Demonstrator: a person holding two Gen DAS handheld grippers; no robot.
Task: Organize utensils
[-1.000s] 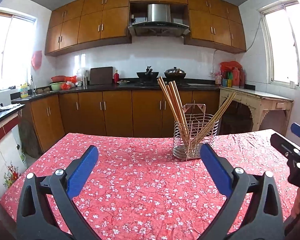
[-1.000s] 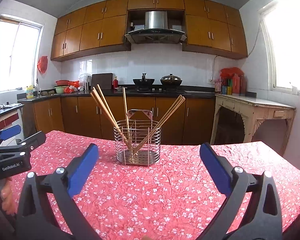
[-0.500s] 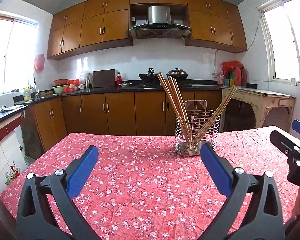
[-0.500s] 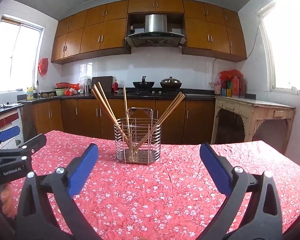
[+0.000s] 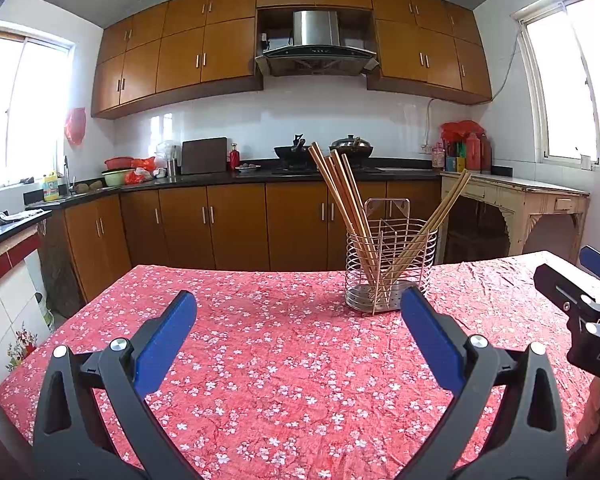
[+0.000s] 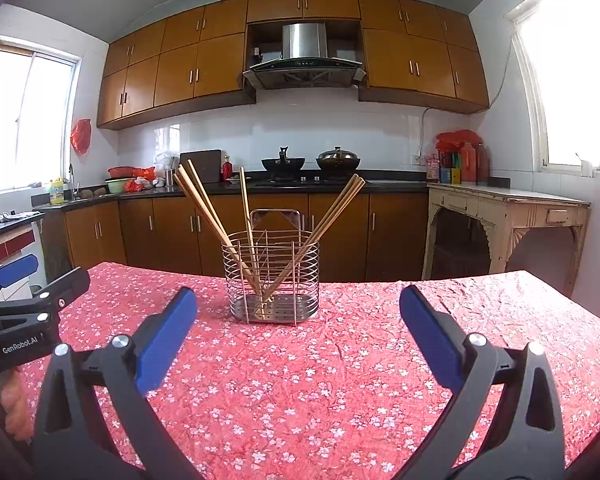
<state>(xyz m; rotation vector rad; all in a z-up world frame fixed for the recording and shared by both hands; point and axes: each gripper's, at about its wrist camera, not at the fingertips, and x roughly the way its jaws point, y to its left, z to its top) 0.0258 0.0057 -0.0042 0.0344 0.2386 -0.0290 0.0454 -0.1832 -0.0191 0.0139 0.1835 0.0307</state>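
Note:
A wire utensil holder (image 5: 390, 268) (image 6: 271, 276) stands upright on the red flowered tablecloth (image 5: 284, 344) (image 6: 340, 360), toward the far edge. Several wooden chopsticks (image 5: 342, 204) (image 6: 204, 204) lean out of it to both sides. My left gripper (image 5: 298, 316) is open with nothing between its blue pads, well short of the holder. My right gripper (image 6: 298, 312) is also open and holds nothing, facing the holder from a short distance. Each gripper shows at the edge of the other's view.
Brown kitchen cabinets (image 5: 236, 228) and a dark counter with pots and a cutting board (image 5: 204, 156) run behind the table. A pale wooden side table (image 6: 508, 216) stands at the right. A person's hand (image 6: 14, 404) holds the left gripper.
Both views have tilted upward a little and drawn back; the holder sits lower and slightly farther in frame. Both grippers stay open.

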